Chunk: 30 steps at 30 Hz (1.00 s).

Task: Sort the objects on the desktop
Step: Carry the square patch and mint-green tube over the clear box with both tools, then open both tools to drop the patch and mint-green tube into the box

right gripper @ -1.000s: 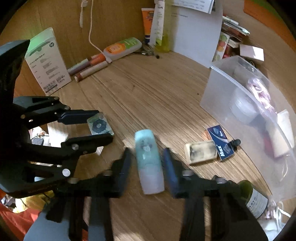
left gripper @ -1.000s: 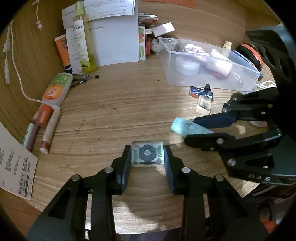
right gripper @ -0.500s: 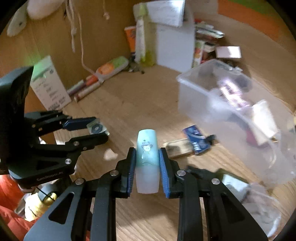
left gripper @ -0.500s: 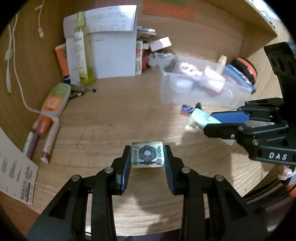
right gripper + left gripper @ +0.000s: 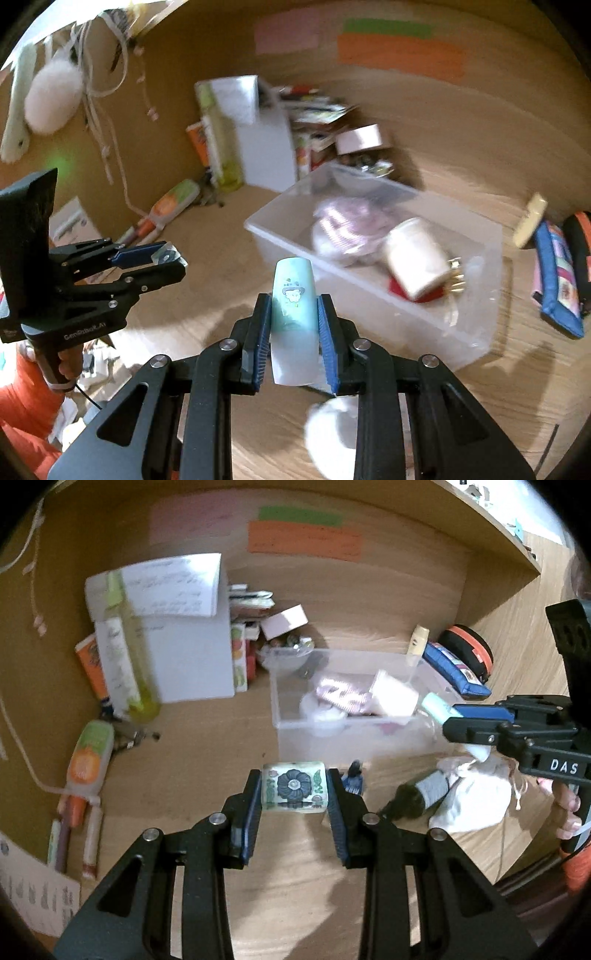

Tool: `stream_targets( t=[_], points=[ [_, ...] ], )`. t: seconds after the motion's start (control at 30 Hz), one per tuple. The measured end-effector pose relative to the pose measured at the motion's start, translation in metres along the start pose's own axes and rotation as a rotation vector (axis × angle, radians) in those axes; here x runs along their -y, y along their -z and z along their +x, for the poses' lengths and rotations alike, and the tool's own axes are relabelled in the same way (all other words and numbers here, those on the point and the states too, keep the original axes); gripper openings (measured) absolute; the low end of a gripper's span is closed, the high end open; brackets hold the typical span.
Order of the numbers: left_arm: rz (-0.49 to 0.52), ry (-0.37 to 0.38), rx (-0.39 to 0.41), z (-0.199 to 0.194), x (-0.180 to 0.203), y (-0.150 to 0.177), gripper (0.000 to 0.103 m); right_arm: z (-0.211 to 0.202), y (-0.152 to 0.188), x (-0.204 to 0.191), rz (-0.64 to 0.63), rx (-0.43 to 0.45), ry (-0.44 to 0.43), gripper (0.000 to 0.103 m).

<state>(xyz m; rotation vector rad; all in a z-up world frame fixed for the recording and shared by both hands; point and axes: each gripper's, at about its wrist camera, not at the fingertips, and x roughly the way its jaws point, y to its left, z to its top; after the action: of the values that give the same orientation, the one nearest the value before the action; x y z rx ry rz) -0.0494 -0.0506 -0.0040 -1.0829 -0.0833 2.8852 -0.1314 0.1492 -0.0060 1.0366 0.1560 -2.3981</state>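
My left gripper (image 5: 293, 794) is shut on a small square flower-print block (image 5: 294, 787) and holds it above the wooden desk, in front of the clear plastic bin (image 5: 295, 734). My right gripper (image 5: 293, 314) is shut on a pale teal tube (image 5: 293, 310) with a cartoon print, held raised near the bin's front edge (image 5: 369, 291). The right gripper also shows in the left wrist view (image 5: 476, 723) at the bin's right end. The left gripper shows in the right wrist view (image 5: 155, 262) at the left.
The bin holds a white jar (image 5: 413, 258) and pink items. A blue pencil case (image 5: 557, 273), white cloth bag (image 5: 469, 797), dark bottle (image 5: 413, 794), orange-green tube (image 5: 88, 757), yellow bottle (image 5: 125, 664) and papers (image 5: 184, 653) lie around it.
Both grippers have risen from the desk with their objects. The right gripper has carried the teal tube toward the bin; the left has moved closer to the bin with the block.
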Motion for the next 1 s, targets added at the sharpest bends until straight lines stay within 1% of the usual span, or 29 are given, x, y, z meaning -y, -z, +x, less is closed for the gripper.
stream_targets(
  t=[0.23, 0.37, 0.47, 0.7, 0.83, 0.87, 0.93, 1.0],
  points=[
    [0.022, 0.013, 0.018, 0.012, 0.007, -0.032, 0.033, -0.02, -0.015, 0.04, 0.067, 0.046, 0.052, 0.023],
    [0.038, 0.031, 0.028, 0.022, 0.012, -0.045, 0.033, -0.023, -0.019, 0.059, 0.096, 0.056, 0.092, 0.023],
    [0.04, 0.04, 0.02, 0.033, 0.014, -0.052, 0.033, -0.019, -0.023, 0.072, 0.108, 0.052, 0.12, 0.023],
    [0.047, 0.044, -0.044, 0.07, 0.013, -0.06, 0.033, 0.006, -0.02, 0.097, 0.153, 0.002, 0.133, 0.023],
    [0.042, 0.046, -0.08, 0.088, 0.01, -0.062, 0.033, 0.02, -0.016, 0.105, 0.161, -0.029, 0.139, 0.023],
    [0.042, 0.043, -0.082, 0.09, 0.009, -0.062, 0.033, 0.023, -0.015, 0.107, 0.163, -0.037, 0.136, 0.023],
    [0.053, 0.013, -0.088, 0.096, 0.009, -0.062, 0.033, 0.03, -0.014, 0.109, 0.163, -0.051, 0.135, 0.023],
    [0.064, 0.013, -0.098, 0.1, 0.011, -0.062, 0.033, 0.036, -0.013, 0.111, 0.166, -0.068, 0.116, 0.023]
  ],
)
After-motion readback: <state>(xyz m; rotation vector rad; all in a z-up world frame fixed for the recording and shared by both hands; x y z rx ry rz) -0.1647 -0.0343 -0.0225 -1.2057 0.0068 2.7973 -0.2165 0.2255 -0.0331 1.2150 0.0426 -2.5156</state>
